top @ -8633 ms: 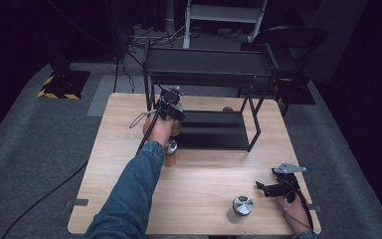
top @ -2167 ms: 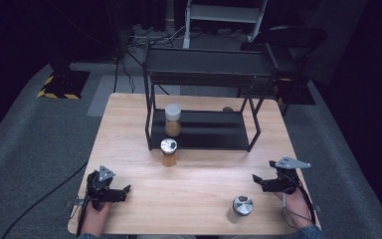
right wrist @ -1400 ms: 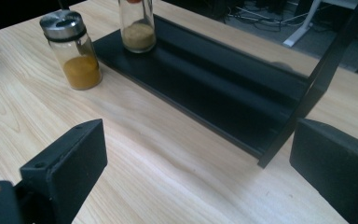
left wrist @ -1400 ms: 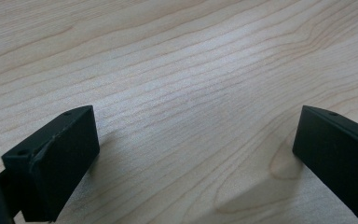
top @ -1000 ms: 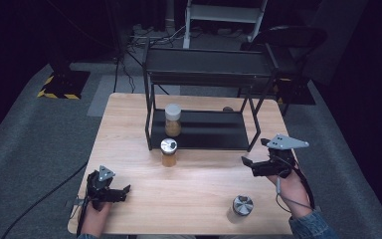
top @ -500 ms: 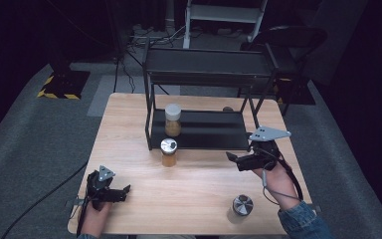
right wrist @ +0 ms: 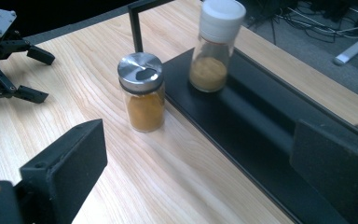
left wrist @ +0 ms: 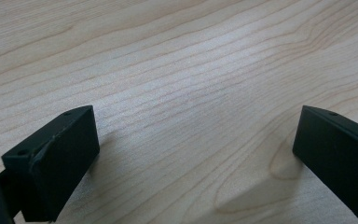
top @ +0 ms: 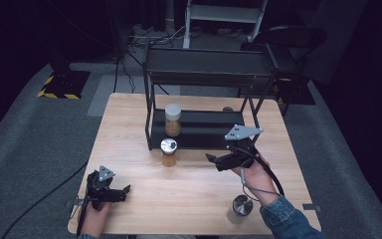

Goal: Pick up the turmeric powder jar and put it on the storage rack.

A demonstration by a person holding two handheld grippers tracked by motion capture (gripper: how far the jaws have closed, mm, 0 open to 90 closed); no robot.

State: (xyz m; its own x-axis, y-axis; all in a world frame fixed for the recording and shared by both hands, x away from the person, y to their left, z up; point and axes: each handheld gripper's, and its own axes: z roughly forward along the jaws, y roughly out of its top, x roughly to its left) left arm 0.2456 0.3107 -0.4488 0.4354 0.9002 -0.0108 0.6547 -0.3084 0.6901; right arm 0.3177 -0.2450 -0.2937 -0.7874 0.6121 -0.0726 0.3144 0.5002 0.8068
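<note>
Here the metal-capped spice jar point(top: 168, 152) of orange powder stands upright on the wooden table point(top: 189, 199), just in front of the lower shelf of the black wire rack point(top: 201, 129) and near that rack's front left post. The right gripper point(top: 214, 160) hangs just above the tabletop to the jar's right, near it but not touching, with its jaws spread wide and pointing toward the jar with nothing between them. In the right gripper view the jar point(right wrist: 141, 91) sits ahead and between the two parted jaws, and its cap shows a pouring slot that the high view is too small to tell. That view also shows the white-capped spice jar point(right wrist: 216, 43), with paler powder in its lower half, standing on the rack's black lower shelf point(right wrist: 261, 126) just behind the metal-capped one; from above this second jar point(top: 172, 119) sits at the shelf's left end. A third metal-lidded jar point(top: 240, 206) stands near the table's front edge, close by the person's right wrist. The left gripper point(top: 124, 193) rests low at the table's front left corner, well apart from all the jars; the left gripper view shows its jaws wide apart over bare wood grain point(left wrist: 191, 93), and it appears again far off in the right gripper view point(right wrist: 35, 74).
</note>
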